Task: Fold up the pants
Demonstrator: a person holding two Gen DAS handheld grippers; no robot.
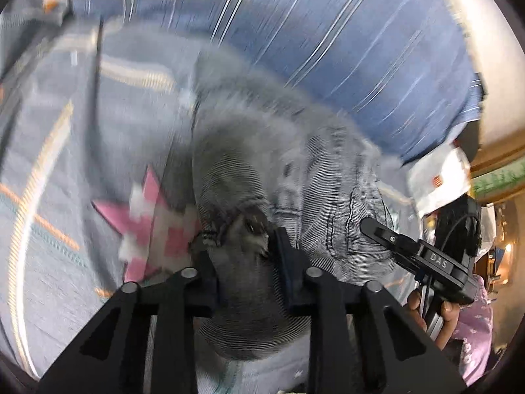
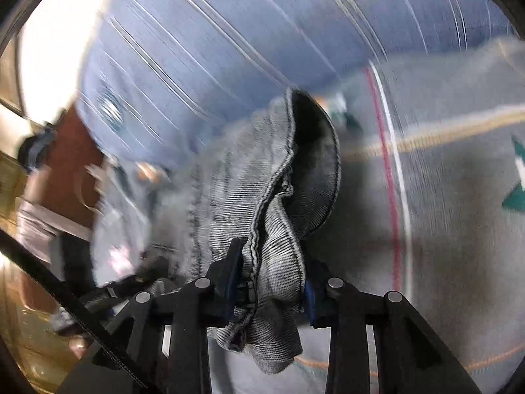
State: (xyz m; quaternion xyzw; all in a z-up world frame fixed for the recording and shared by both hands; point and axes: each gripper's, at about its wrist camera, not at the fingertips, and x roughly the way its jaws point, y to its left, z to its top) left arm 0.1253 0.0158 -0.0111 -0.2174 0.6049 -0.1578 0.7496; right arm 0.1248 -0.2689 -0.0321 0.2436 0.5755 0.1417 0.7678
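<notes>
left claw (image 1: 242,246) pinches a bunched fold of the grey pants (image 1: 295,170); right claw (image 2: 269,262) clamps their hem; both lifted above the patterned bedspread (image 1: 49,197)

The pants (image 1: 262,151) are grey denim with a fine ribbed weave, darker stitching along the seams and a near-black inside at the open waist (image 2: 311,138). Under them lies a pale grey-blue sheet (image 1: 65,151) printed with thin orange and cream lines, a pink-and-white star (image 1: 144,223), a teal star (image 2: 516,193) and a red stripe beside a white one (image 2: 390,177). Behind it a blue blanket (image 1: 328,32) carries thin white stripes. Both claws are black; the left claw (image 1: 242,256) and the right claw (image 2: 269,282) have dark blue pads. A sleeve (image 1: 475,328) is lilac with small white flowers.
</notes>
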